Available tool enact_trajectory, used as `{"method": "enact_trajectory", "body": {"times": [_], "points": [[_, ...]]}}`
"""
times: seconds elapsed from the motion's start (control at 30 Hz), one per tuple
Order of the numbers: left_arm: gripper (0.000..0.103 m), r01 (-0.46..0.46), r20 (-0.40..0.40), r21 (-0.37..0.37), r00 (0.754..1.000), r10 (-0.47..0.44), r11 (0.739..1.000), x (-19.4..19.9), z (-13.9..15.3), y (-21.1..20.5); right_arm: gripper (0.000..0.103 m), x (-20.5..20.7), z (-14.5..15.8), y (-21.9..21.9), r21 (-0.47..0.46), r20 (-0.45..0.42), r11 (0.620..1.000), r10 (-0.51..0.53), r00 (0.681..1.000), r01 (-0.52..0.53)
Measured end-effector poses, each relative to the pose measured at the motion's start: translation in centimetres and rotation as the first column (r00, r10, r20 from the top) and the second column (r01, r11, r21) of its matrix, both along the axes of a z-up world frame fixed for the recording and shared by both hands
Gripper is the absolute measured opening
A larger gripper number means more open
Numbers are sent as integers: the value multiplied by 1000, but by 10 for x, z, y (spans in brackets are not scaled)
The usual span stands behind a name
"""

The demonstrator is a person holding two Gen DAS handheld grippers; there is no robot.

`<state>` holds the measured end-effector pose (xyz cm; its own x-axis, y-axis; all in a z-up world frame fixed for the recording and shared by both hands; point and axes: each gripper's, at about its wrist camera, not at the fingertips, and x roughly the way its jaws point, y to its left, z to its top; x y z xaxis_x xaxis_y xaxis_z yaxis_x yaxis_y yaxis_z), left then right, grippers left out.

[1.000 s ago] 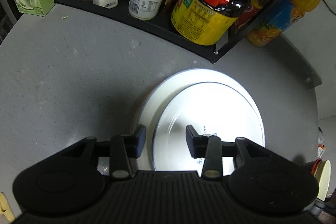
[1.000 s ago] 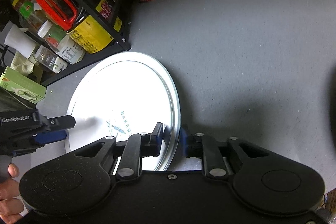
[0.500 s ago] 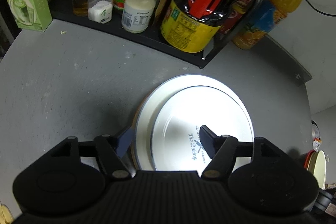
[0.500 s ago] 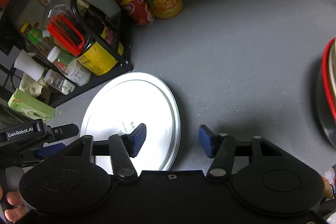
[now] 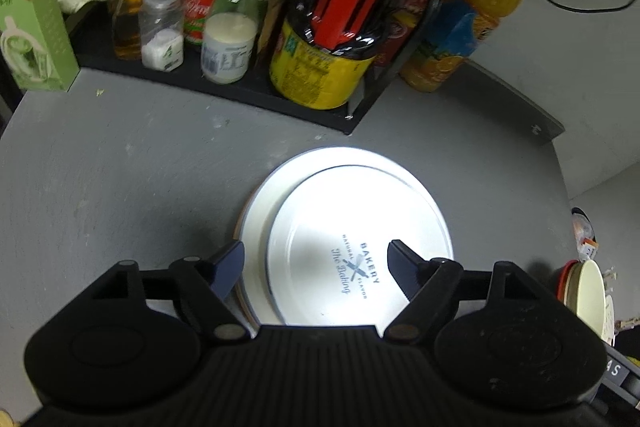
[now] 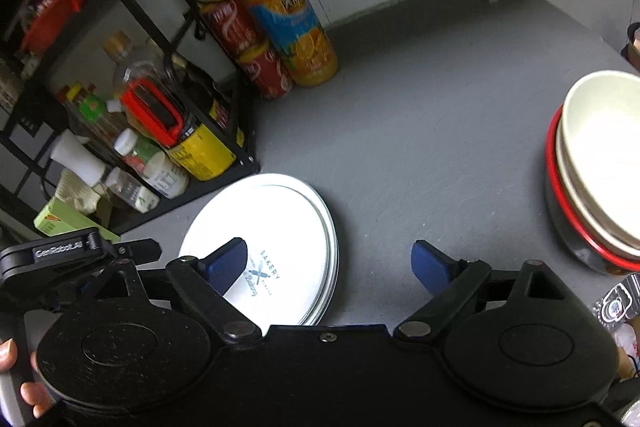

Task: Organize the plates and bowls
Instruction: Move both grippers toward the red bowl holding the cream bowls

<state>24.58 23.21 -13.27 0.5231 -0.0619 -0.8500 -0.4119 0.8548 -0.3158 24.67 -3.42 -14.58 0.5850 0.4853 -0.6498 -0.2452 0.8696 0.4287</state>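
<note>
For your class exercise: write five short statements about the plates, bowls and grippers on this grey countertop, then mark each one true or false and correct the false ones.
1. The bakery-print plate lies on top of a larger white plate. True.
2. The left gripper is clamped on the plate's rim. False: its jaws are open, holding nothing.
3. The right gripper has its jaws open. True.
4. The orange juice bottle stands inside the black rack. False: it stands on the countertop beside the rack.
5. The stacked bowls sit on the plates. False: they stand apart on the countertop, in a red-rimmed bowl.
</note>
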Motion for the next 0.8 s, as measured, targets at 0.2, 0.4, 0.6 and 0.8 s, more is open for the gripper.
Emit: {"method": "enact_trajectory", "body": {"times": [0.2,0.4,0.6,0.8], "points": [[83,70,33,26,997,-71,997,3,18,-15,100,-10,17,-19,14,33,999,-35,999,35],[87,131,64,51,989,-135,990,12,31,-38,103,-17,26,-40,14,50,995,-96,994,95],[88,202,84,54,975,-206,978,24,41,-68,103,-23,31,-73,20,61,983,-183,981,182],[88,274,100,39,956,-277,961,37,45,-104,103,-23,30,-109,14,58,965,-263,963,262]]}}
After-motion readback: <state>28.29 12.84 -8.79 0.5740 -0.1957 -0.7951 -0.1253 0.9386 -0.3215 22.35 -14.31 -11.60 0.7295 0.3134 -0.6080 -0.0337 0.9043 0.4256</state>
